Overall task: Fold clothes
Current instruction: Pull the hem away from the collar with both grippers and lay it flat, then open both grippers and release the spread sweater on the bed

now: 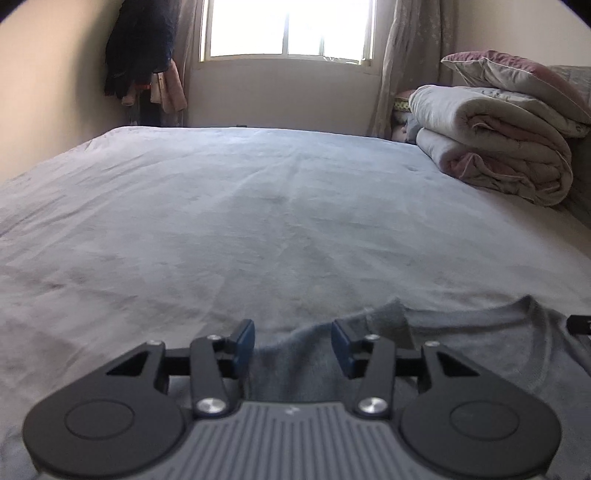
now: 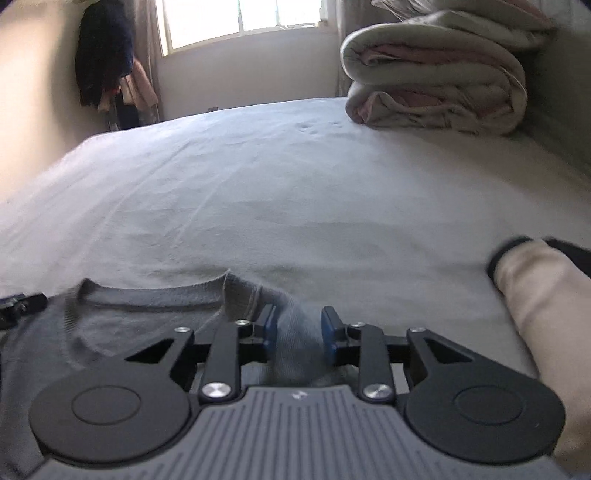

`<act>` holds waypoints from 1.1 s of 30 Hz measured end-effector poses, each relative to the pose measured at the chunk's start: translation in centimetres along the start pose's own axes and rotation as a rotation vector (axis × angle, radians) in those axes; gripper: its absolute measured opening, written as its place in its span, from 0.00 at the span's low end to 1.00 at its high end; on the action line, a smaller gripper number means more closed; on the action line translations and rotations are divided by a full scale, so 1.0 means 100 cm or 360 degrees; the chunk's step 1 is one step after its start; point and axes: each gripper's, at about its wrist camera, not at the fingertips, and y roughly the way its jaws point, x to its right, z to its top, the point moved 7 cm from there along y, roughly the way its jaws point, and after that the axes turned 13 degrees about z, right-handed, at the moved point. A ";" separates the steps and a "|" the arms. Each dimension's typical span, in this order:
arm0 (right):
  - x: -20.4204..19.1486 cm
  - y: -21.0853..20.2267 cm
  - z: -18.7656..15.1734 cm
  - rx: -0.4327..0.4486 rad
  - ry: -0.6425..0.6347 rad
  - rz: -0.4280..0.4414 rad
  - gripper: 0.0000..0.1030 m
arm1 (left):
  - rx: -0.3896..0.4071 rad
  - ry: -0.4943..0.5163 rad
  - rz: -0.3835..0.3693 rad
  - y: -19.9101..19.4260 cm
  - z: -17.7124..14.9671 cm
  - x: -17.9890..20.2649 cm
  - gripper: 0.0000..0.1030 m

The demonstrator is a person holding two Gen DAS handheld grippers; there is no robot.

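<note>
Lying flat at the near edge of the bed, a grey sweater is seen with its round neckline turned toward the far side, so its length appears to run from near to far, though the lower part is hidden beneath the tools. Each shoulder is covered by one gripper. In the left wrist view, the left gripper is held over the garment's left shoulder, where a ridge of grey fabric rises between the blue pads; the jaws are parted, and no pressing on the cloth can be made out. In the right wrist view, the right gripper is set over the right shoulder, its jaws released to a narrower gap, with a fold of fabric standing between the pads but apparently not pinched. Both tools are angled downward toward the mattress, pointing to the far window. A pale garment with dark trim is seen at the near right. Folded quilts are stacked at the far right corner, and dark clothes are hung at the far left.
</note>
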 end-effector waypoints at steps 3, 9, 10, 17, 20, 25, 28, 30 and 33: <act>-0.004 -0.029 -0.009 -0.0015 0.0032 0.0001 0.30 | -0.0015 -0.0016 -0.0030 -0.024 -0.003 -0.003 0.56; -0.017 -0.075 -0.028 -0.0044 0.0073 0.0036 0.30 | -0.0026 -0.0020 -0.0062 -0.078 -0.008 -0.008 0.62; -0.020 -0.082 -0.030 -0.0049 0.0070 0.0042 0.30 | -0.0029 -0.0018 -0.0067 -0.086 -0.009 -0.008 0.63; -0.038 -0.121 -0.045 -0.0046 0.0101 0.0098 0.30 | -0.0040 0.0015 -0.0062 -0.140 -0.017 -0.013 0.67; -0.047 -0.141 -0.051 -0.0046 0.0089 0.0114 0.30 | -0.0049 0.0041 -0.0047 -0.162 -0.024 -0.015 0.69; -0.059 -0.172 -0.061 -0.0027 0.0082 0.0140 0.36 | -0.0081 0.0056 -0.0044 -0.196 -0.035 -0.019 0.75; -0.064 -0.189 -0.069 -0.0017 0.0090 0.0150 0.37 | -0.0107 0.0066 -0.0050 -0.216 -0.045 -0.021 0.80; -0.066 -0.198 -0.076 -0.0019 0.0102 0.0153 0.38 | -0.0139 0.0078 -0.0049 -0.226 -0.055 -0.023 0.81; -0.067 -0.211 -0.088 -0.0030 0.0113 0.0158 0.40 | -0.0229 0.0125 -0.0047 -0.236 -0.073 -0.025 0.82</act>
